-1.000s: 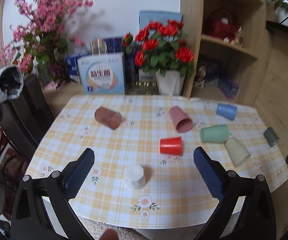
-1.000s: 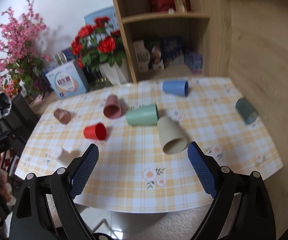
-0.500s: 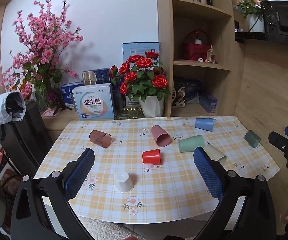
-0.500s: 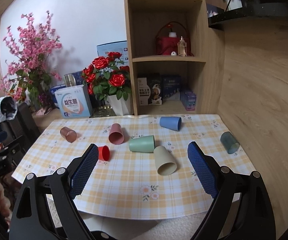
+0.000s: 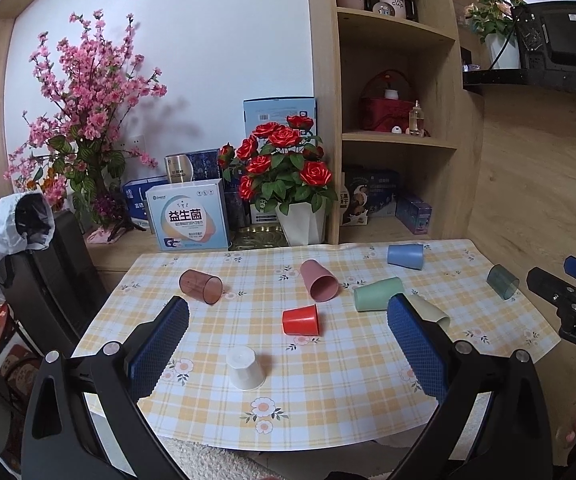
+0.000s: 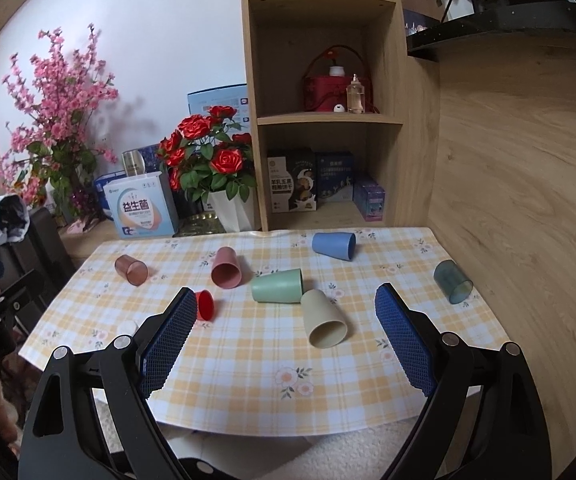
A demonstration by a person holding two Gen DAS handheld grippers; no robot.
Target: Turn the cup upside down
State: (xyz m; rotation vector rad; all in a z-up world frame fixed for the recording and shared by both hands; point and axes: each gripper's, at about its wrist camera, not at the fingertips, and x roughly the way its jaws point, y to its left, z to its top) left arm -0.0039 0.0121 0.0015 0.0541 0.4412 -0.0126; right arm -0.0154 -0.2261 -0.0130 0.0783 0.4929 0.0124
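A white cup (image 5: 245, 367) stands upside down near the table's front left. Lying on their sides are a red cup (image 5: 301, 320), a pink cup (image 5: 318, 280), a green cup (image 5: 378, 293), a beige cup (image 6: 323, 319), a blue cup (image 5: 406, 256), a translucent brown cup (image 5: 201, 286) and a dark teal cup (image 6: 452, 281). My left gripper (image 5: 288, 344) is open and empty, held back from the table's front edge. My right gripper (image 6: 282, 334) is open and empty, also off the table in front.
The checked tablecloth (image 5: 328, 400) covers a small table. Behind it stand a rose pot (image 5: 302, 222), boxes (image 5: 186, 220), pink blossoms (image 5: 84, 120) and a wooden shelf unit (image 6: 328, 120). A dark chair (image 5: 48, 264) stands at the left. A wooden wall (image 6: 528, 160) runs along the right.
Both grippers have pulled back and up from the table, so the cups look smaller and farther. The cups have not moved.
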